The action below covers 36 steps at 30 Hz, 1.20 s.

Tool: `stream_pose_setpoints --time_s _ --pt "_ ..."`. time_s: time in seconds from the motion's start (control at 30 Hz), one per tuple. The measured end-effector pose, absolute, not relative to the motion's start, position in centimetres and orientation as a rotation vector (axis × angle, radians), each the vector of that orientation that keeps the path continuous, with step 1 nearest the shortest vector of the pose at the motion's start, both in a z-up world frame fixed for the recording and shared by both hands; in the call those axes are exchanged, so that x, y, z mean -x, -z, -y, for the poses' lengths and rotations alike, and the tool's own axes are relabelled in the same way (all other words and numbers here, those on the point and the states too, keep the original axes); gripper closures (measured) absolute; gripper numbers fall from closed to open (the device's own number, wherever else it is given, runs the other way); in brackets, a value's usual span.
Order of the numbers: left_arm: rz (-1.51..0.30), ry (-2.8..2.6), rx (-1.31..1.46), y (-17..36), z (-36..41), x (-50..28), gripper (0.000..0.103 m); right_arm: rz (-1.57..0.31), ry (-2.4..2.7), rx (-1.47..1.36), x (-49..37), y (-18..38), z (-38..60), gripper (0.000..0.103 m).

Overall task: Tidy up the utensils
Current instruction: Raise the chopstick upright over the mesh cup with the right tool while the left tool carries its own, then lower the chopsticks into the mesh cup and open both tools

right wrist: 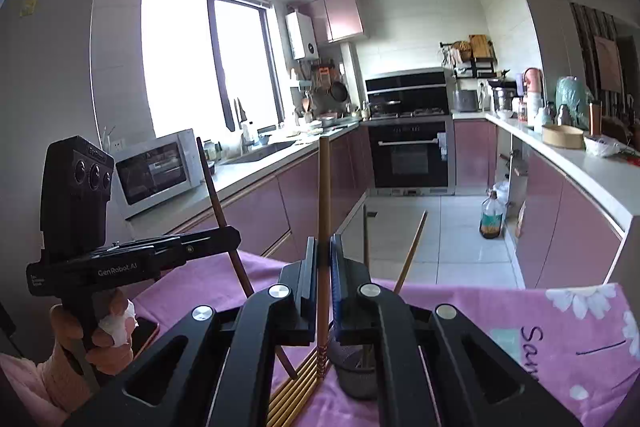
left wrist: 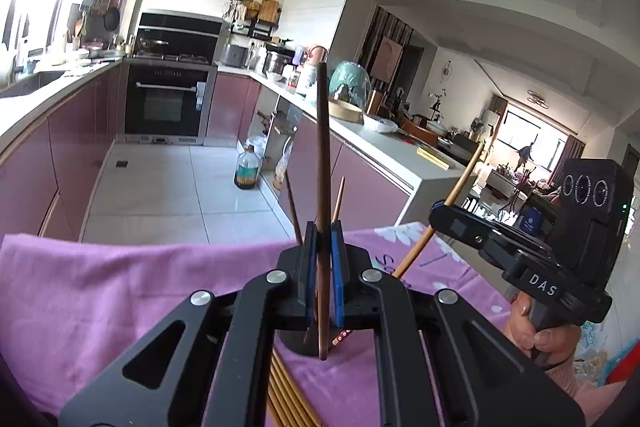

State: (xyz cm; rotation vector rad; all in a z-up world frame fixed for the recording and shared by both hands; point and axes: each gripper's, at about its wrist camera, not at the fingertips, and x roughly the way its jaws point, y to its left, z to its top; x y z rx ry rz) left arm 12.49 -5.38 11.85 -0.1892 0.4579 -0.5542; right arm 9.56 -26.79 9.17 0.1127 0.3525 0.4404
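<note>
Both grippers are up off the pink cloth (left wrist: 100, 287), each pinching one chopstick. Biggest risk IMO: the sticks are clamped near their lower ends w/ most of the length standing free above, so a quick swing could pivot or slip one out, or knock it against the two sticks already leaning in the dark mesh holder (right wrist: 356, 375) near the cloth's far edge. The two tools are close, so they could also clash over the holder. Left gripper (left wrist: 323, 243): jaws pressed together on a dark brown chopstick (left wrist: 323, 147), roughly upright. Right gripper (right wrist: 323, 259): also squeezed tight, on a lighter bamboo chopstick (right wrist: 324, 195). More bamboo sticks (left wrist: 288, 395) lie in a row on the cloth beneath, near side.
</note>
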Motion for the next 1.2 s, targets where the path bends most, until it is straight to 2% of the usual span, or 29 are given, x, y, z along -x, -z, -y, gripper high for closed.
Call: stream_pose_setpoints --time_s 0.37,0.97,1.2 --pt "-0.422 0.534 0.124 -14.1 9.1 -14.4 0.096 -0.306 -0.377 -0.108 -11.1 -10.1 28.5 0.098" --pt "-0.652 0.547 0.035 -6.6 12.1 -19.3 0.096 -0.559 -0.348 -0.056 -15.7 -4.1 27.5 0.098" --pt "-0.678 0.539 0.025 -5.4 11.9 -21.2 0.096 -0.629 -0.337 -0.072 -17.0 -3.2 27.4 0.098"
